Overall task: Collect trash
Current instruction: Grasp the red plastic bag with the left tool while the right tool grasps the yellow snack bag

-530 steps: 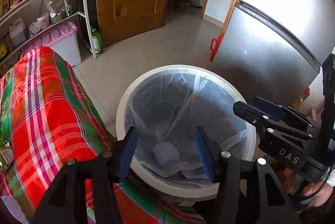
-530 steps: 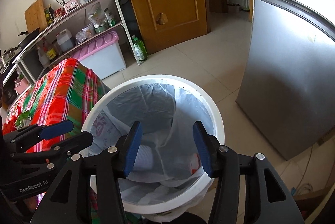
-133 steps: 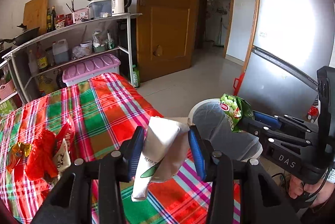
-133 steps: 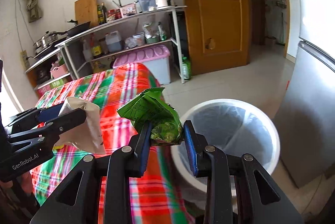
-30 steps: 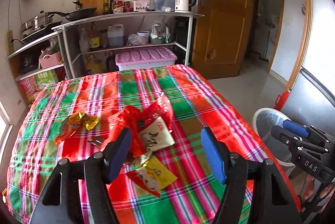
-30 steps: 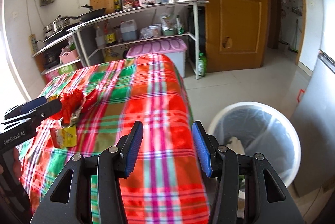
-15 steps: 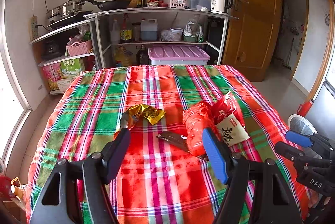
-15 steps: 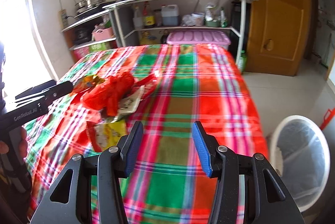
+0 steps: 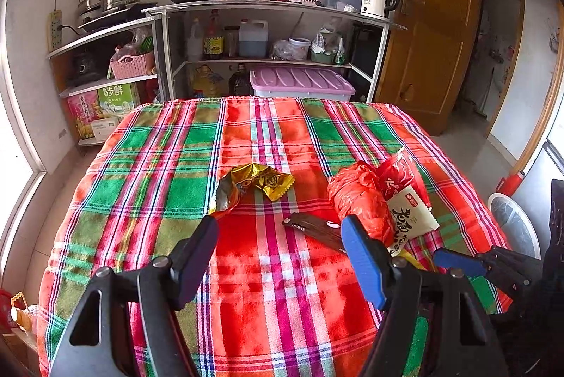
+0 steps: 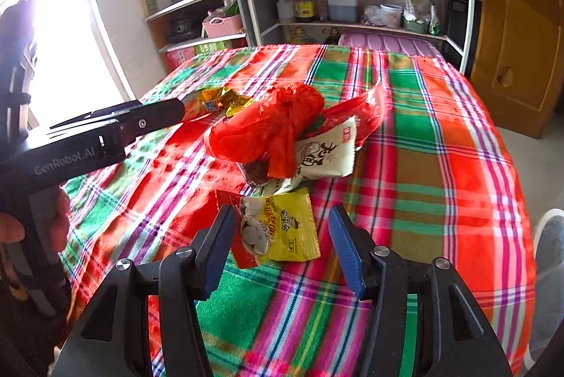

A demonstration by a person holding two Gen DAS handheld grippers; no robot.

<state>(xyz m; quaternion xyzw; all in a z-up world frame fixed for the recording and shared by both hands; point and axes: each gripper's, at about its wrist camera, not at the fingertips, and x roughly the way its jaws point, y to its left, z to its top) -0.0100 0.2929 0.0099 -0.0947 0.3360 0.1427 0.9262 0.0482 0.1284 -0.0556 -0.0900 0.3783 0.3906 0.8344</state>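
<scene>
Trash lies on the plaid tablecloth [image 9: 268, 137]. It includes a gold wrapper [image 9: 253, 183], a dark brown wrapper [image 9: 313, 229], a crumpled red plastic bag [image 9: 359, 197] and a white packet [image 9: 412, 214]. My left gripper [image 9: 280, 246] hangs open above the cloth, just short of the brown wrapper, with nothing between its fingers. My right gripper [image 10: 282, 246] is open and its jaws are widening. A yellow snack packet [image 10: 285, 229] lies flat on the cloth just beyond its fingertips, and the pads do not touch it. Behind it sit the red bag [image 10: 271, 126] and the white packet [image 10: 324, 154].
The white bin [image 9: 514, 225] with its clear liner stands on the floor off the table's right side. A metal shelf unit [image 9: 268, 35] with pans, bottles and a pink-lidded box [image 9: 299, 80] stands behind the table. A wooden door [image 9: 433, 24] is at the right. A hand [image 10: 21, 222] holds the left gripper's handle.
Both views have swung away from the bin and closed in on the trash pile. The yellow packet now sits just ahead of the right gripper, whose jaws stand wider.
</scene>
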